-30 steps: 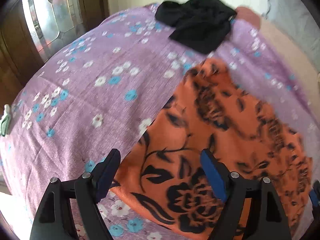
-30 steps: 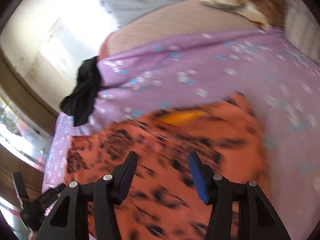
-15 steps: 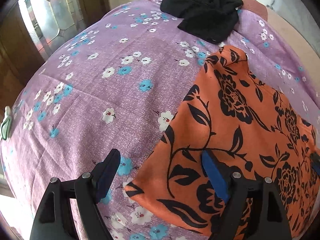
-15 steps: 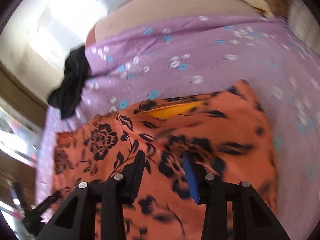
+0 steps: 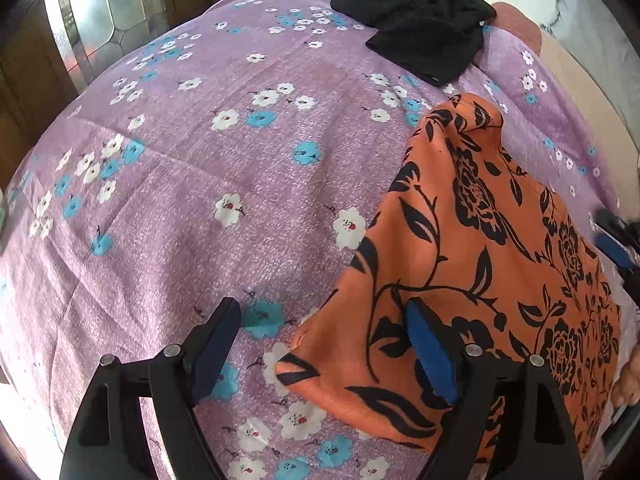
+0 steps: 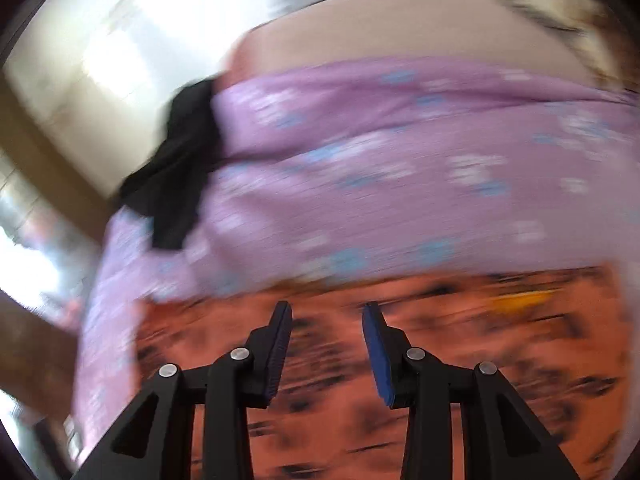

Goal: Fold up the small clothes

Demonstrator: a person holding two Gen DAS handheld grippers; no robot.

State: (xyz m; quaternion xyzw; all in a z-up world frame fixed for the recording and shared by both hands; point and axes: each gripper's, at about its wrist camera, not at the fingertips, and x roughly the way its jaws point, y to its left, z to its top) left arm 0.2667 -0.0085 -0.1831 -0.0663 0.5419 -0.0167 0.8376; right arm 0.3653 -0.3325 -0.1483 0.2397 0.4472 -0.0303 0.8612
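1. Glass of a patterned door panel (image 5: pixel 86 28), set in dark wood, fills the far left of the left wrist view.
2. A purple bedsheet (image 5: pixel 192 184) printed with white and blue flowers covers the bed and takes up most of that view's left and middle.
3. The left gripper (image 5: pixel 320 344) points steeply down at the sheet with its jaws spread wide and nothing pinched. Its left finger hangs over bare sheet; its right finger is over the near corner of the orange cloth.
4. A black garment (image 5: pixel 420 28) lies crumpled at the far edge of the sheet, well apart from both grippers.
5. The orange cloth with black flowers (image 5: pixel 480 240) lies flat on the sheet's right half, its far corner slightly raised just short of the black garment.
6. At the right edge of the left wrist view, a blue pad of the right gripper (image 5: pixel 614 250) shows beside the cloth's far side.
7. In the blurred right wrist view, the right gripper (image 6: pixel 327 320) hovers over the orange cloth (image 6: pixel 460 340), jaws closing, about a third apart. Whether any cloth is between the pads, I cannot tell.
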